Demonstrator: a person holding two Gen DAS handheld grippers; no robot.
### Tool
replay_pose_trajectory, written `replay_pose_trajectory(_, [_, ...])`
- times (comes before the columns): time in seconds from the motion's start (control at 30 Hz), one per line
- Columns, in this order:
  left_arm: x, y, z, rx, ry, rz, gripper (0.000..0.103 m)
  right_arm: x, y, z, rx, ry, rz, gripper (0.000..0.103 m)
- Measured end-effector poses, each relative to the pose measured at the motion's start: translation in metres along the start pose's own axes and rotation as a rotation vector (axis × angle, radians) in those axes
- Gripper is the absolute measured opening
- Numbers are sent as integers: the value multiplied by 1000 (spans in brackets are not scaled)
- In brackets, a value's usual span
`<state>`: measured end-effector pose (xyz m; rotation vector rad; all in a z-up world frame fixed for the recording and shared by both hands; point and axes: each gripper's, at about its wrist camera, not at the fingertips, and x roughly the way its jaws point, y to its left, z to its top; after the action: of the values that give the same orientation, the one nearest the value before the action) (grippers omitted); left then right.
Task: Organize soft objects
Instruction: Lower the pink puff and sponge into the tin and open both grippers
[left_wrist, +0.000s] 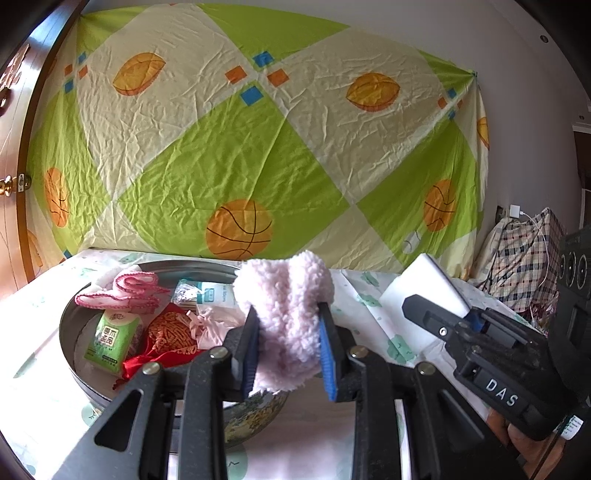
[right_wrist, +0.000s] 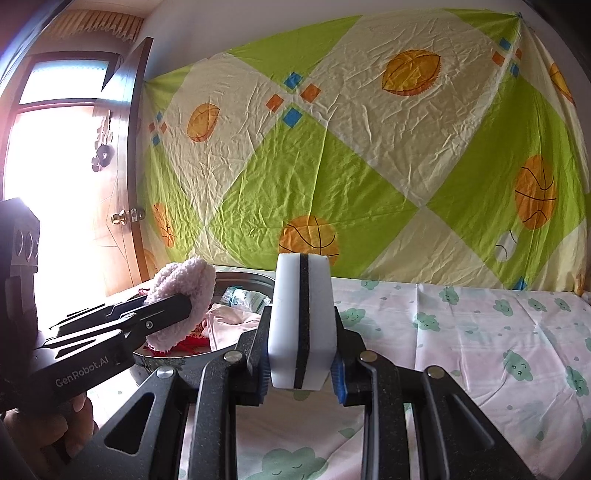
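My left gripper (left_wrist: 286, 325) is shut on a fluffy pink cloth (left_wrist: 284, 295) and holds it above the near right rim of a round metal basin (left_wrist: 70, 317). The basin holds a pink crocheted piece (left_wrist: 122, 293), a green tissue pack (left_wrist: 110, 338), a red embroidered pouch (left_wrist: 168, 338) and a pale pink cloth (left_wrist: 210, 325). My right gripper (right_wrist: 301, 339) is shut on a white sponge with a black middle layer (right_wrist: 303, 317), held above the table just right of the basin (right_wrist: 177, 356). The sponge also shows in the left wrist view (left_wrist: 424, 286), and the fluffy cloth in the right wrist view (right_wrist: 184, 299).
The table wears a white cloth with green cloud prints (right_wrist: 480, 332). A green and cream sheet with basketball prints (left_wrist: 258, 147) hangs behind it. A wooden door (right_wrist: 122, 177) stands at the left. A plaid bag (left_wrist: 524, 258) sits at the far right.
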<state>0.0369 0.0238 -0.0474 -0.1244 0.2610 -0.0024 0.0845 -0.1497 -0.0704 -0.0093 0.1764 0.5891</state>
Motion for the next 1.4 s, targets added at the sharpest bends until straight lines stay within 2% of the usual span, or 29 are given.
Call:
replay_pose_trajectory(0.27, [-17,24,21,-9,-38,38,27,15,13,31,-2,-6,64,29])
replay_pose_trajectory(0.5, [-24,59,48,35,-44,145,27,40,35,62,-34,-4,118,29])
replay_pose_trajectory(0.73, [-8,96,56,-15,39,194,27,75,54,70,-37,41,158,29])
replay_pose_trajectory(0.87, [3,109,51,-47,98,197,27,90,61,70,-39,68,162,29])
replay_pose_trajectory(1.17, [21,117,42,-74,185,190,27,128,67,57,-13,186,162,29])
replay_pose_trajectory(1.4, [29,116,34,-68,223,188,27,142,78,41,-50,244,153,29])
